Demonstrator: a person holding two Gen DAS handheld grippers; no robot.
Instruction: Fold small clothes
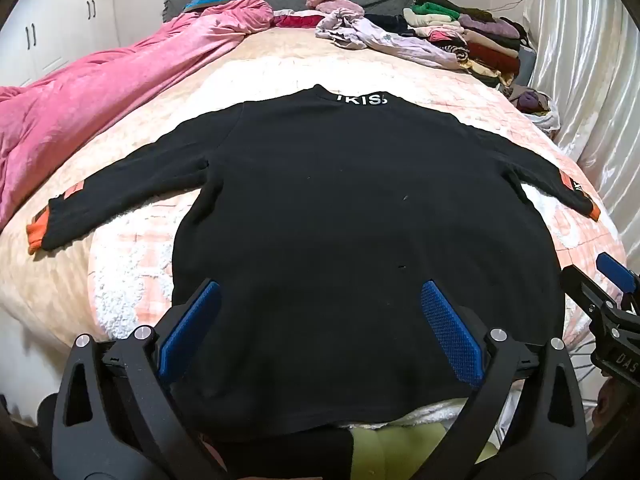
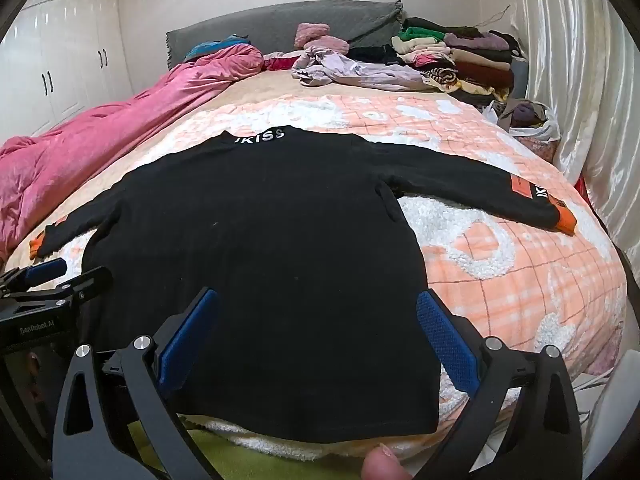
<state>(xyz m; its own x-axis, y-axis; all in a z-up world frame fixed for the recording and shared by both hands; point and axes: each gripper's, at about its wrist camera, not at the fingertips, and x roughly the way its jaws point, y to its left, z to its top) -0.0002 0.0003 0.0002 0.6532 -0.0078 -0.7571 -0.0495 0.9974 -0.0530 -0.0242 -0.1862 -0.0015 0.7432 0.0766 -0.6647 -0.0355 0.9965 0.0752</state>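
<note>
A black long-sleeved sweater (image 1: 340, 208) lies flat on the bed, back up, collar with white letters at the far end, both sleeves spread out with orange cuffs (image 1: 35, 232). It also shows in the right wrist view (image 2: 260, 248). My left gripper (image 1: 320, 332) is open and empty over the sweater's lower hem area. My right gripper (image 2: 316, 336) is open and empty over the hem's right part. Each gripper shows at the edge of the other's view, the right one (image 1: 612, 292) and the left one (image 2: 52, 284).
The bed has a peach and white blanket (image 2: 520, 264). A pink quilt (image 1: 92, 100) lies along the left side. Loose and stacked clothes (image 1: 460, 40) sit at the far end by a grey headboard. White curtains (image 2: 580, 80) hang on the right, a wardrobe on the left.
</note>
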